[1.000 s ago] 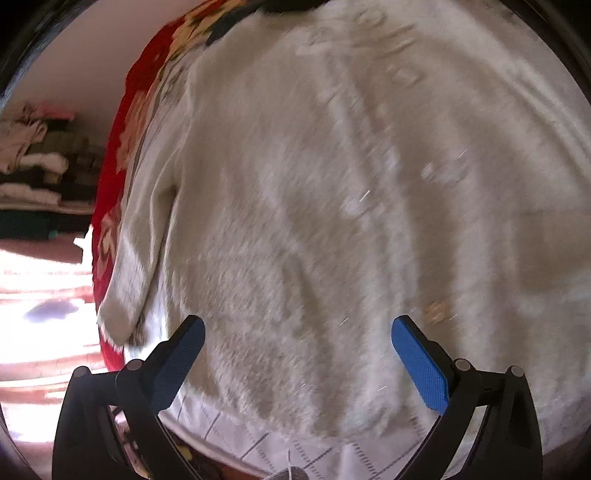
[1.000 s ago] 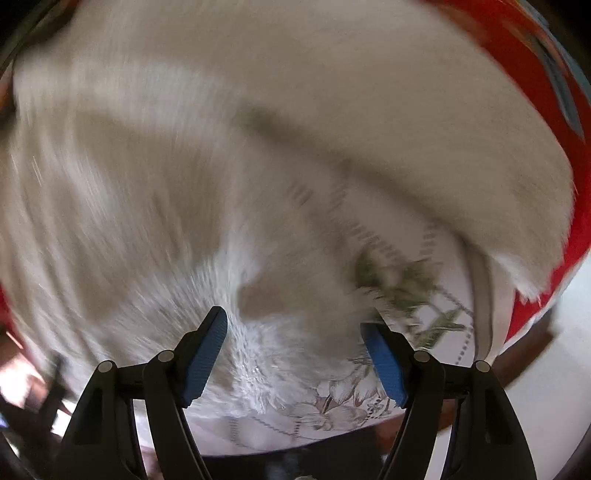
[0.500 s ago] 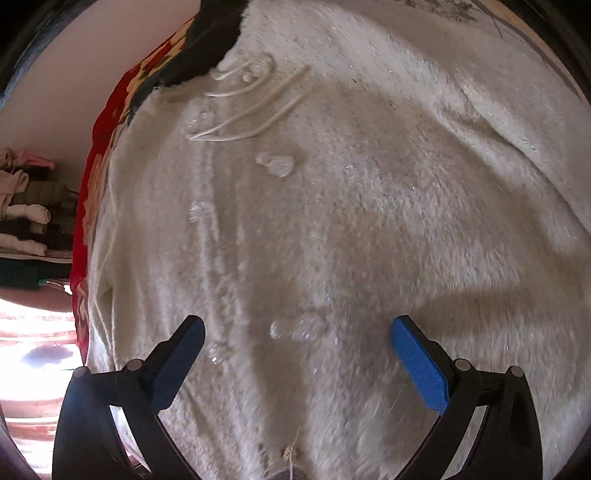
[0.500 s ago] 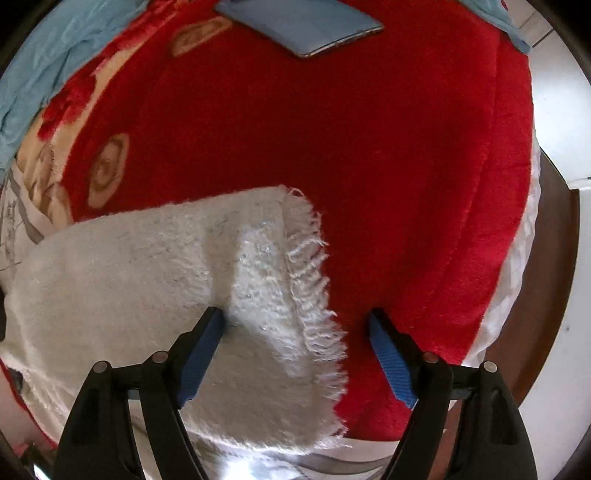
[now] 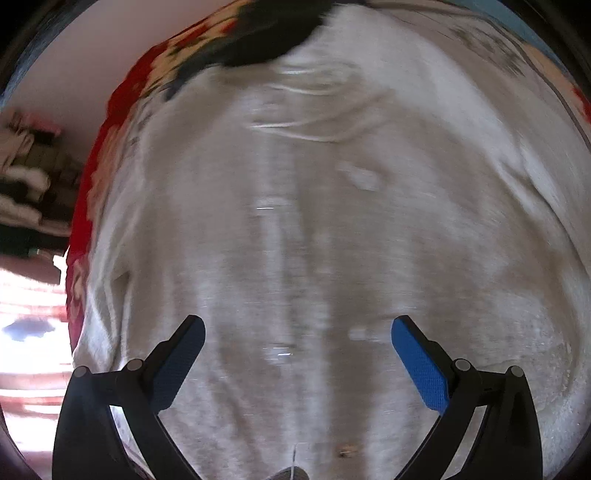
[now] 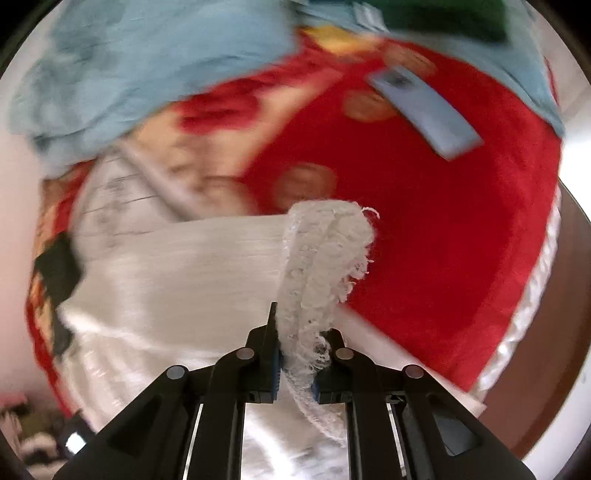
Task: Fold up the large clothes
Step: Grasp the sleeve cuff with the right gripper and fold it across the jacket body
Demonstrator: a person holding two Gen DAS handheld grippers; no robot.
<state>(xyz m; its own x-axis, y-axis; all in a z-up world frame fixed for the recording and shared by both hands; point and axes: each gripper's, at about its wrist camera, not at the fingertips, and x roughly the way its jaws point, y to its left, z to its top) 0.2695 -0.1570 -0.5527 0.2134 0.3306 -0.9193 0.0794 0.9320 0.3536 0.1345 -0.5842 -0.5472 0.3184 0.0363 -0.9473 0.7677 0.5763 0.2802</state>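
Left wrist view: fluffy off-white sweater point(image 5: 314, 240), nap coarse and shaggy, spread flat over a bed w/ red floral blanket point(image 5: 92, 192); image motion-blurred. Thin cords point(image 5: 295, 129) curve across the knit near its far end, beside a black patch point(image 5: 266, 33). Left hand-held gripper point(image 5: 297, 354) released: blue-padded fingers point(image 5: 419, 365) stand wide apart above the fabric, nothing between them. Stacked folded clothes point(image 5: 26, 184) at far left, off the bed.

Right wrist view: right hand-held gripper point(image 6: 297, 365) clenched on the sweater's fringed cuff point(image 6: 321, 258); jaws have just been closing, and the ragged, looped edge is pinched between the pads, bunching into a rounded fold w/ loose threads at the tip. Sleeve point(image 6: 184, 258) runs leftwards from the grip, smooth-ribbed, blurred. Beneath: plush red blanket point(image 6: 443, 240) w/ round tan motifs; flat rectangular grey-blue object point(image 6: 424, 110) lying on it; crumpled light-blue cloth point(image 6: 129, 66) at the far side.
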